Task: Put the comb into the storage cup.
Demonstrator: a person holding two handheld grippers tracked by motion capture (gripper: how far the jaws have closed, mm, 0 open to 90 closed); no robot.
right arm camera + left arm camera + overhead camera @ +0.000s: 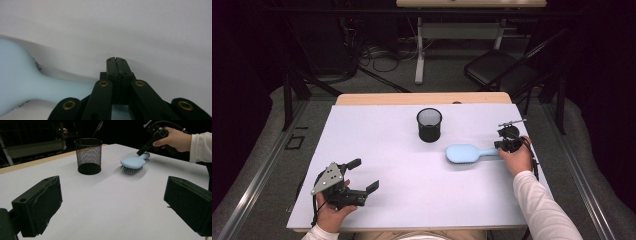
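A light-blue hairbrush (467, 153) lies bristles down on the white table (412, 200), right of the middle, handle toward the right. My right gripper (501, 146) is at the handle's end with its jaws shut. In the right gripper view its tips (117, 61) meet with nothing between them, and the brush handle (20, 75) runs beneath them to the left. A black mesh cup (429, 125) stands upright just behind the brush. My left gripper (366, 174) rests at the near left, open and holding nothing. In its own view the cup (88, 156), brush (132, 162) and right gripper (140, 152) lie ahead.
The table's wooden far edge (422, 98) lies behind the cup. A black chair (494, 70) and another table's legs (419, 50) stand on the floor beyond. Dark frame bars flank both sides.
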